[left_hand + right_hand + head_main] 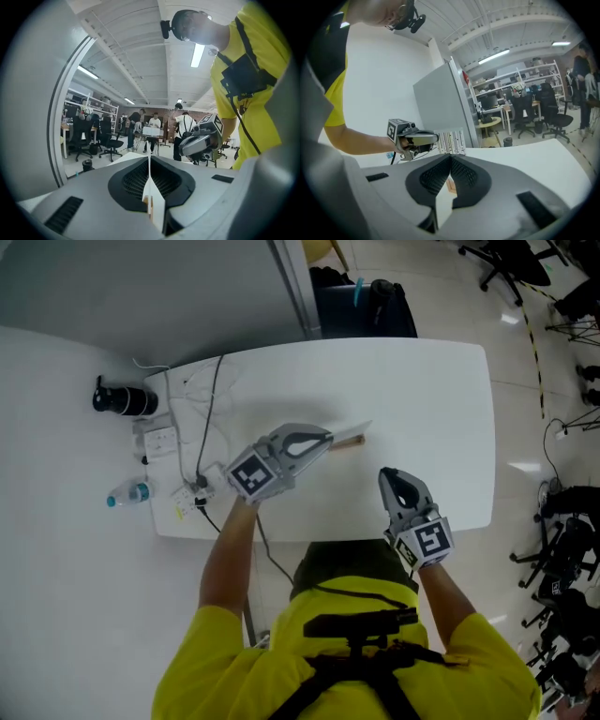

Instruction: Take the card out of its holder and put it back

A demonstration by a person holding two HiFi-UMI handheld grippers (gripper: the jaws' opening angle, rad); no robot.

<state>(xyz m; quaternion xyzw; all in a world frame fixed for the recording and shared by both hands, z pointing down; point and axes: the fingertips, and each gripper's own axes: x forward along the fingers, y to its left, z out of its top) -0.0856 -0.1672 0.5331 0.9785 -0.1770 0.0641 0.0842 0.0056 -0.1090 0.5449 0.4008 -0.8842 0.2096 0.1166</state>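
Note:
My left gripper [323, 440] is shut on a white card [356, 430], held above the middle of the white table [441, 399]. In the left gripper view the card [151, 187] shows edge-on between the jaws. The right gripper view shows its face, printed with vertical lines [451, 141], sticking out of the left gripper [433, 138] with its lower edge free. A small wooden holder [349, 441] lies on the table just under the card, and shows through the jaw gap [451, 186]. My right gripper [392, 478] is shut and empty, nearer the front edge, pointing at the holder.
At the table's left end lie a black cylindrical device [124, 399], a power strip with cables [159, 441] and a water bottle [127, 494]. A dark bag [366, 306] stands beyond the far edge. Office chairs [562, 549] stand to the right.

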